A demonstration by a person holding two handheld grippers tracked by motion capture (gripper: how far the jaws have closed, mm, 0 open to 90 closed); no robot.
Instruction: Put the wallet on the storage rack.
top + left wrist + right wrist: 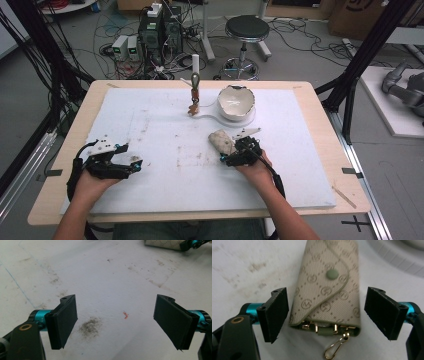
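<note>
Key pouch [221, 141], beige and patterned, lies on the white mat [165, 150] of the bench in the high view, just ahead of the right gripper [235, 156]. The left gripper [131, 165] rests well apart at the mat's left side. A white bowl [236, 101] sits farther back.

From the left gripper view, the left gripper [116, 320] has its fingers spread wide over stained mat, holding nothing.

Seen in the right gripper view, the right gripper [325, 315] has its fingers wide open on either side of the key pouch [329, 287], not touching it. A gold clasp [334, 346] hangs from the pouch's near end.
</note>
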